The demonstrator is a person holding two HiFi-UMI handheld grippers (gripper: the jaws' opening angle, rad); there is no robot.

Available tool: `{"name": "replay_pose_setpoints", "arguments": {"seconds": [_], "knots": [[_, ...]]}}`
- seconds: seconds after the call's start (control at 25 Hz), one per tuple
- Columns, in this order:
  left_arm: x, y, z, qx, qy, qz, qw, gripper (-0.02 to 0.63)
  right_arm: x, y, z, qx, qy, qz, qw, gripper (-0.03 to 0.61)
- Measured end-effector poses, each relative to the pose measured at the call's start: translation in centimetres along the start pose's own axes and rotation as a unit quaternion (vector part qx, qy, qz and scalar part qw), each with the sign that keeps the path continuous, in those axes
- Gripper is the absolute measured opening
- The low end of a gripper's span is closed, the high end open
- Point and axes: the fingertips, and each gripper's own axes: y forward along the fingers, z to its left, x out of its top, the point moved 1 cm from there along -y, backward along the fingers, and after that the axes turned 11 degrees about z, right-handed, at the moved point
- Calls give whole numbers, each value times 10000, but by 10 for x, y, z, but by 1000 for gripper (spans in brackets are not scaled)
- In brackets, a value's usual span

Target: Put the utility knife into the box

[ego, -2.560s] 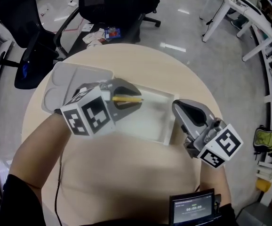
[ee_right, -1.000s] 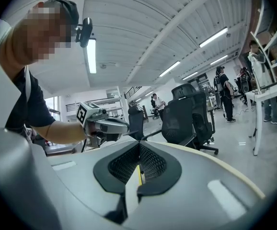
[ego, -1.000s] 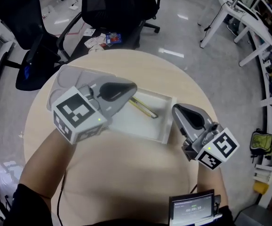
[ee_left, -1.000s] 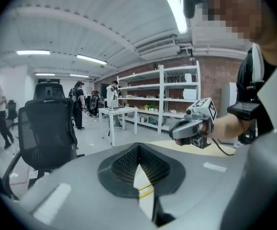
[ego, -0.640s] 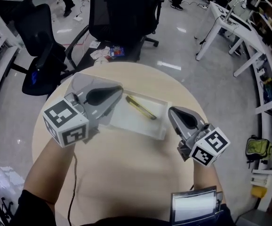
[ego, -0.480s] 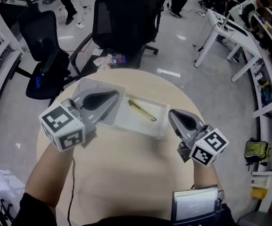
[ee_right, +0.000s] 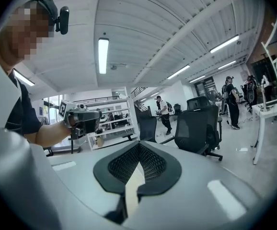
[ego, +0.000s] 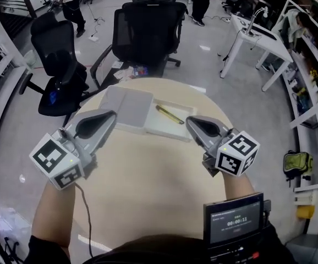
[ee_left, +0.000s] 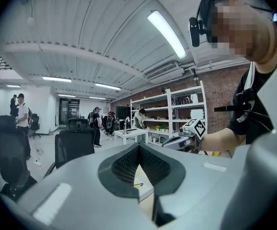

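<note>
"How many grippers?"
"Two: a left gripper (ego: 111, 115) and a right gripper (ego: 190, 121). One utility knife (ego: 169, 114), one box (ego: 164, 131), one round table (ego: 148, 191), one screen (ego: 235, 221)."
"Chairs?"
"Two black chairs (ego: 148, 23) near the table."

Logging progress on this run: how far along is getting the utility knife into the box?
Done: the yellow utility knife lies inside the open white plastic box on the round beige table.
In hand: nothing. The left gripper and right gripper are both shut, empty and clear of the box.
Left: nothing for the stated task. The box's lid lies open, should closing be wanted.
</note>
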Motion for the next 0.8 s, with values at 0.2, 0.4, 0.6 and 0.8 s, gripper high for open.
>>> {"name": "replay_pose_setpoints", "arguments": {"seconds": [0.2, 0.4, 0.6, 0.8], "knots": [[-13, -89, -23, 251, -131, 21, 9996, -2, 17, -1, 71, 179, -48, -11, 9998, 14], [-13, -173, -60, 676, 79, 42, 9977, -2, 39, -18, 136, 406, -17, -98, 9991, 14], [-6, -227, -110, 1243, -16, -14, 9922, -2, 34, -40, 186, 944, -232, 23, 9953, 14], [-4, -252, -188, 1859, -381, -62, 9818, -2, 19, -73, 213, 1661, -412, 114, 9852, 14]]}}
